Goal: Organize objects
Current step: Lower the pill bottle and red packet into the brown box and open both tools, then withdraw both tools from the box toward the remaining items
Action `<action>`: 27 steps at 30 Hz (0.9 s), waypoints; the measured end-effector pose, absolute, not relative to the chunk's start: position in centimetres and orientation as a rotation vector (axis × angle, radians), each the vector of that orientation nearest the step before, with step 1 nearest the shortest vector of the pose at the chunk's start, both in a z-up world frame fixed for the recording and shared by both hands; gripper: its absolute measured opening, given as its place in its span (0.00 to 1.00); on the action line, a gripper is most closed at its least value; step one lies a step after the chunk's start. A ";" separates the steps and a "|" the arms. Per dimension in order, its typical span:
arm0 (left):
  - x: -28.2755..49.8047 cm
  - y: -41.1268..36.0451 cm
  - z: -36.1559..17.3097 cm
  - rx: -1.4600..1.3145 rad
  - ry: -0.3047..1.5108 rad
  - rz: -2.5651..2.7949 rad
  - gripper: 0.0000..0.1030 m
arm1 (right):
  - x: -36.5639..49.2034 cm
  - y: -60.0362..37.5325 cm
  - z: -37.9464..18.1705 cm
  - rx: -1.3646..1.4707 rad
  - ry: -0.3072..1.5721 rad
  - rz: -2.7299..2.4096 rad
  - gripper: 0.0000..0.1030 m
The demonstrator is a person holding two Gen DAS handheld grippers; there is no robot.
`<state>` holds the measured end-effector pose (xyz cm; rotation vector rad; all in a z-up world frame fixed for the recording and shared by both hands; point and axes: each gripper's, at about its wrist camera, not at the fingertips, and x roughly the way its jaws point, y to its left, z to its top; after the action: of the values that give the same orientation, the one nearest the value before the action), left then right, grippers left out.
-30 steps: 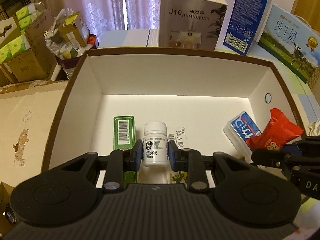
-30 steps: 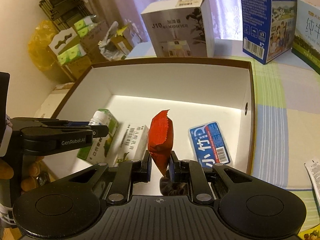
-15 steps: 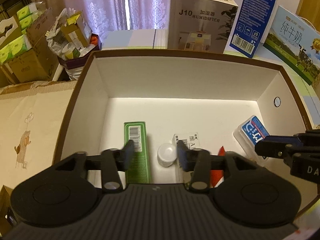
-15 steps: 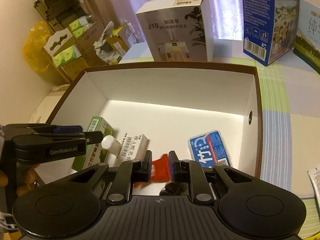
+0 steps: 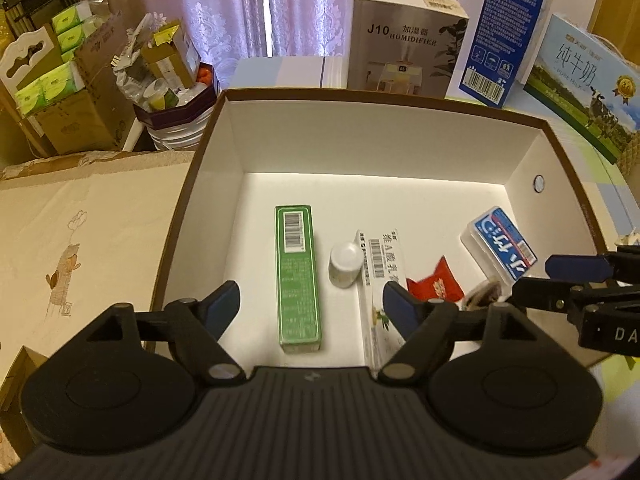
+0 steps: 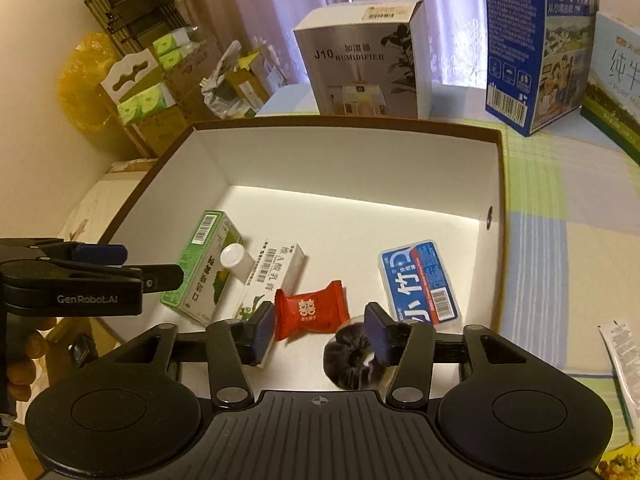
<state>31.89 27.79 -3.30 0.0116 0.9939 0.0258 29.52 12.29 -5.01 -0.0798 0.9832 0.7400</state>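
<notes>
A brown-rimmed white box (image 5: 192, 184) (image 6: 498, 184) holds a green carton (image 5: 298, 276) (image 6: 204, 268), a white pill bottle (image 5: 344, 266) (image 6: 236, 260), a white medicine carton (image 5: 380, 280) (image 6: 276, 272), a red candy packet (image 5: 434, 286) (image 6: 310, 310), a dark scrunchie (image 5: 482, 294) (image 6: 350, 356) and a blue case (image 5: 498, 242) (image 6: 418, 280). My left gripper (image 5: 312, 304) hangs open above the green carton and bottle, holding nothing. Above the candy my right gripper (image 6: 320, 328) is open and empty.
Behind the box stand a humidifier carton (image 5: 404, 56) (image 6: 366, 60), a blue milk carton (image 5: 500, 32) (image 6: 536, 44) and a green milk carton (image 5: 580, 84). Cardboard boxes with tissue packs (image 5: 48, 92) crowd the left. A sachet (image 6: 622, 364) lies on the checked cloth at right.
Both grippers opened. The pill bottle dropped from the left gripper into the box between the cartons. The red candy fell from the right gripper onto the box floor. Both grippers rose and pulled back.
</notes>
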 end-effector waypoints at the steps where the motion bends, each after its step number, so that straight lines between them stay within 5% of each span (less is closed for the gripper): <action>1: 31.5 27.7 -3.0 0.014 0.991 0.025 0.75 | 29.2 12.1 -4.8 -0.083 0.977 0.741 0.49; 27: 22.5 21.3 -0.4 0.064 0.982 -0.058 0.82 | 22.5 3.9 -2.1 -0.008 0.949 0.666 0.54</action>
<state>22.54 21.32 -0.44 0.0636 0.9820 -0.0580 22.45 3.94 -2.12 -0.0083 0.9488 0.6655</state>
